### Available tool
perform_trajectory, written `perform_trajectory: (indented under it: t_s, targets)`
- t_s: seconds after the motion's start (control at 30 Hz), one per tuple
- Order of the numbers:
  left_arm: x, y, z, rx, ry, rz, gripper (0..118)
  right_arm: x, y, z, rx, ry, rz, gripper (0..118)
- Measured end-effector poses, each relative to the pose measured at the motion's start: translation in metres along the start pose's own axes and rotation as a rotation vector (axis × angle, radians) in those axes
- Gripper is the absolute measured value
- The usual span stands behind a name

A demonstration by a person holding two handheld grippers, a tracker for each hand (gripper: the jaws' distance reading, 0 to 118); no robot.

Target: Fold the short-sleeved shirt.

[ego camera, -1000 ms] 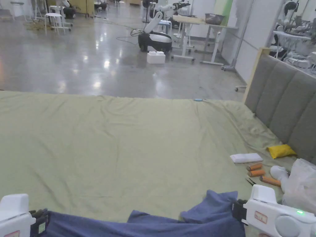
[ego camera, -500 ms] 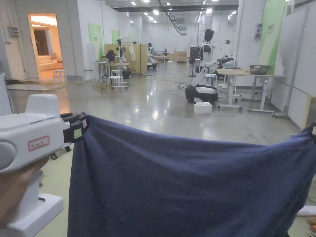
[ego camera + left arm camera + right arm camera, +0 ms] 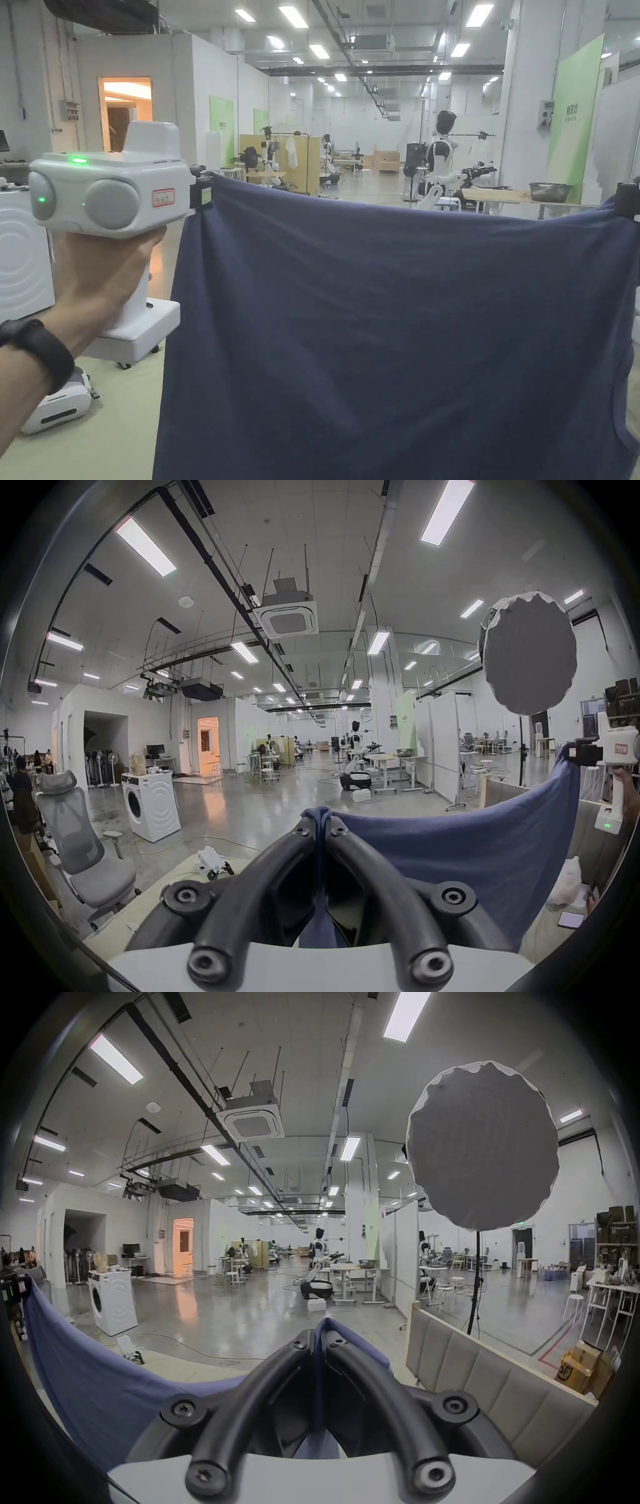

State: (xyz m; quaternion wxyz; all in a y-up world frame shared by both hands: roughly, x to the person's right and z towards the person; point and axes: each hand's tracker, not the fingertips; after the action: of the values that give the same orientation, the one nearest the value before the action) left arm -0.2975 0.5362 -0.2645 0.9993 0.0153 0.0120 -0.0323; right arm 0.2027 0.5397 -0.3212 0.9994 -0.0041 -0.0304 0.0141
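Since the earlier frames you have lifted the dark blue short-sleeved shirt (image 3: 400, 337) up from the green bed sheet (image 3: 106, 437), and now it hangs in the air in front of you like a curtain, a little higher than half a second ago.

Your left hand-held gripper (image 3: 203, 190) is at the left of the head view, held in your left hand (image 3: 103, 269), with a black band on the wrist. Its jaws are pressed together on the upper left corner of the shirt. In the left gripper view the two black jaws of the left hand-held gripper (image 3: 320, 821) meet at their tips, and a fold of blue cloth is pinched between them.

Your right hand-held gripper (image 3: 628, 200) is at the right edge of the head view and holds the opposite upper corner. In the right gripper view its jaws (image 3: 318, 1333) also close on a fold of the shirt (image 3: 104, 1383), which runs away to the left toward the other gripper.

Between the two grippers the upper edge of the shirt is stretched almost straight, sagging only a little in the middle, and the cloth hangs down flat and smooth. Its lower edge is outside the head view, so you cannot tell whether it touches the bed.

Behind the shirt is a large hall with a shiny grey floor (image 3: 242, 809), a white washing machine (image 3: 152, 805) and a grey padded headboard (image 3: 485, 1369).
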Motion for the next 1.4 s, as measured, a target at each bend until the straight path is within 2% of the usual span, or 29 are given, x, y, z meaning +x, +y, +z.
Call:
perform_trajectory:
  t_s: [0.17, 0.33, 0.43, 0.6, 0.7, 0.83, 0.9, 1.07, 1.17, 1.4]
  targets:
    - [0.005, 0.000, -0.051, -0.010, 0.017, 0.027, 0, -0.002, 0.004, -0.045, 0.019, -0.028, -0.012, 0]
    - [0.011, -0.004, -0.093, -0.022, 0.030, -0.006, 0, -0.002, 0.008, -0.080, 0.022, -0.045, -0.021, 0]
    - [0.015, -0.009, -0.111, -0.030, 0.027, 0.010, 0, -0.001, 0.009, -0.096, 0.027, -0.060, -0.064, 0]
    - [0.020, -0.023, -0.139, -0.047, 0.031, 0.007, 0, -0.006, 0.006, -0.114, 0.020, -0.066, -0.065, 0]
    - [0.022, -0.048, -0.153, -0.091, 0.027, -0.005, 0, -0.009, -0.018, -0.126, -0.018, -0.056, -0.051, 0]
    - [0.027, -0.122, -0.160, -0.203, 0.008, 0.028, 0, -0.014, -0.087, -0.134, -0.115, -0.028, -0.045, 0]
    - [0.031, -0.170, -0.149, -0.229, -0.007, 0.056, 0, -0.016, -0.129, -0.127, -0.166, -0.005, -0.024, 0]
    - [0.029, -0.260, -0.093, -0.324, -0.048, 0.151, 0, -0.005, -0.218, -0.076, -0.242, 0.043, -0.071, 0]
    - [0.017, -0.298, -0.032, -0.353, -0.064, 0.254, 0, 0.013, -0.269, -0.005, -0.279, 0.037, -0.108, 0]
    - [0.006, -0.386, 0.135, -0.507, -0.075, 0.269, 0, 0.056, -0.375, 0.156, -0.510, 0.054, -0.131, 0]
